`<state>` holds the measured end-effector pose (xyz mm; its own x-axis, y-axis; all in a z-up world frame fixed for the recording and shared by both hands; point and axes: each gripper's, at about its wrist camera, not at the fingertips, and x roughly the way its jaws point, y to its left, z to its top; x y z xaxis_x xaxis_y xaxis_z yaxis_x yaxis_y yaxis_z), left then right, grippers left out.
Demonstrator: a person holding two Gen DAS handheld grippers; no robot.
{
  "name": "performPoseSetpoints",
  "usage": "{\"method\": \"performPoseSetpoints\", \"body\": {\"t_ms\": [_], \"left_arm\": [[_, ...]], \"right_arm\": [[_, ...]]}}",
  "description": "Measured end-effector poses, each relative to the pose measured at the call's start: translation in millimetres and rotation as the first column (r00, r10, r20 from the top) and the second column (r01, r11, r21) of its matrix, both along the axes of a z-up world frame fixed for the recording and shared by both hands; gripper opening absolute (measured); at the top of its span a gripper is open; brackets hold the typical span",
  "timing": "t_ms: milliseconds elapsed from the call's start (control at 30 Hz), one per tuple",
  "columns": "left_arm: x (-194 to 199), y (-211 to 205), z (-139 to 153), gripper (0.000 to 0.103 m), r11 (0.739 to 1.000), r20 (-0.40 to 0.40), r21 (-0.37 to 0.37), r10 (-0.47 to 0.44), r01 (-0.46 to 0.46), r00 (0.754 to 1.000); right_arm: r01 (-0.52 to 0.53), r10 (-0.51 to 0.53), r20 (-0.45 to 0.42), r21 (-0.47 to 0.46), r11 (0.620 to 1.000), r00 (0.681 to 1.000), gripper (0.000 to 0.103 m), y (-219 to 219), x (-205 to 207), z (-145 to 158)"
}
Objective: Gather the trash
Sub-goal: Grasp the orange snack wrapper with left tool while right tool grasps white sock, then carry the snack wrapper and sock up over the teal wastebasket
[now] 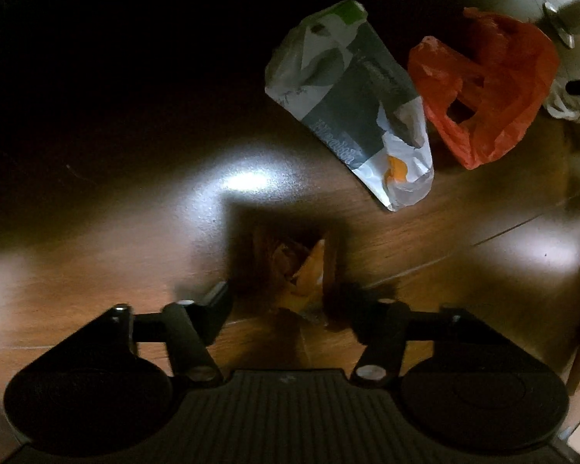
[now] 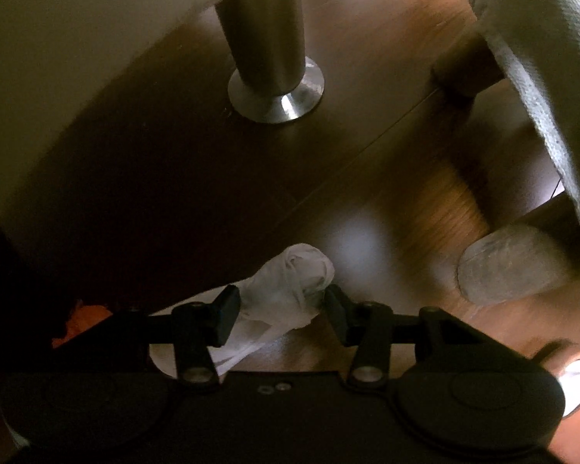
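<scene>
Both grippers are pointing steeply down at a brown wood-plank floor (image 1: 425,239) strewn with litter.

The left gripper (image 1: 286,301) is straddling a crumpled orange-and-brown wrapper (image 1: 303,270) lying in shadow on the floor. Its jaws are standing partly apart, one either side of the wrapper; whether the pads are pressing it cannot be told in this dim light. Beyond it, a flattened white-and-grey printed paper bag (image 1: 352,104) is lying untouched, with a crumpled orange plastic bag (image 1: 487,85) just beside it.

The right gripper (image 2: 282,309) is bracketing a wadded white translucent plastic bag (image 2: 286,290). The pads are sitting at the wad's flanks, apparently at contact, though a firm grip is not confirmed. A brushed-metal furniture leg with a flared foot (image 2: 274,89) is standing well beyond.

Assessment: the pick-up step is in hand, two items at once. Next, each claw needs to close fully on its item before lifting; soft plastic may slip out.
</scene>
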<state>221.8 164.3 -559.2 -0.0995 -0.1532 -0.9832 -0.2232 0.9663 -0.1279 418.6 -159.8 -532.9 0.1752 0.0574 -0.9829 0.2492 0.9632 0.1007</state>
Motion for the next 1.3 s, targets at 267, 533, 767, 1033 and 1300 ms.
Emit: {"method": "performPoseSetpoints", "body": {"t_ms": [267, 533, 767, 1033, 1300], "left_arm": [[-0.9, 9.1, -3.1, 0.037, 0.999, 0.006, -0.028, 0.031, -0.031, 0.999], [0.1, 5.5, 8.4, 0.035, 0.999, 0.029, -0.03, 0.021, -0.021, 0.999], [2.8, -2.9, 44.7, 0.035, 0.999, 0.04, -0.038, -0.028, 0.03, 0.999], [5.3, -25.0, 132.6, 0.035, 0.991, 0.117, -0.033, -0.126, 0.131, 0.985], [1.7, -33.3, 238.9, 0.035, 0.992, 0.218, 0.0, -0.12, 0.122, 0.969]], "right_arm": [[0.027, -0.027, -0.01, 0.023, 0.999, 1.0, 0.018, -2.5, -0.2, -7.5], [-0.017, 0.016, 0.017, 0.013, 1.0, 1.0, 0.016, -2.4, -11.4, 13.7], [-0.052, 0.052, 0.033, 0.012, 0.999, 0.998, 0.016, -4.5, -34.9, 58.1], [-0.098, 0.096, 0.076, 0.017, 0.995, 0.992, 0.016, -5.6, -65.1, 138.9], [-0.185, 0.175, 0.185, 0.037, 0.982, 0.967, 0.016, -10.8, -101.0, 241.7]]}}
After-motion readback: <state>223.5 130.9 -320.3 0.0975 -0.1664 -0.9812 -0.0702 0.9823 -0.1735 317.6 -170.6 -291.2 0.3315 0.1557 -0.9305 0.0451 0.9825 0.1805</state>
